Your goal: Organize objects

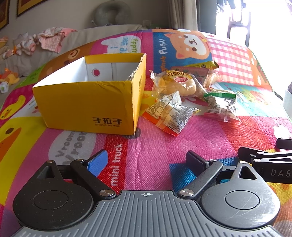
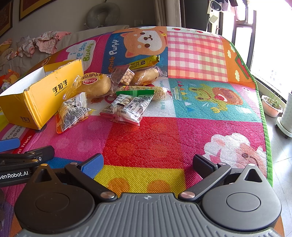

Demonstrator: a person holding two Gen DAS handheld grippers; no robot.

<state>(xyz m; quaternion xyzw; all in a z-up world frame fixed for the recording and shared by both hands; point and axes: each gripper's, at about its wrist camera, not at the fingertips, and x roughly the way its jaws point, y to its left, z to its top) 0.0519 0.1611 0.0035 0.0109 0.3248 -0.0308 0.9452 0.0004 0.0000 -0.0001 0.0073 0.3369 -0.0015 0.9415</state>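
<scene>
An open yellow cardboard box [image 1: 87, 105] [image 2: 39, 102] stands on a colourful cartoon play mat [image 1: 160, 155] [image 2: 164, 138]; I see nothing inside it. Right of it lies a heap of wrapped snacks: a bread bun packet [image 1: 175, 83] [image 2: 94, 85], an orange-edged packet [image 1: 169, 116] [image 2: 71, 113], a pink-edged packet [image 1: 220, 109] [image 2: 127, 109], a green-labelled grain bar [image 2: 144, 92] and a yellow bar [image 2: 146, 62]. My left gripper [image 1: 147, 162] hovers open near the mat's front, short of the box. My right gripper [image 2: 151, 164] is open too, with only mat between its fingers.
The mat's green edge [image 2: 262, 116] drops to a tiled floor with a flower pot [image 2: 272, 105] at the right. A sofa with crumpled clothes [image 1: 49, 38] and a grey neck pillow [image 1: 111, 12] lies beyond the mat. Each gripper shows at the other view's side.
</scene>
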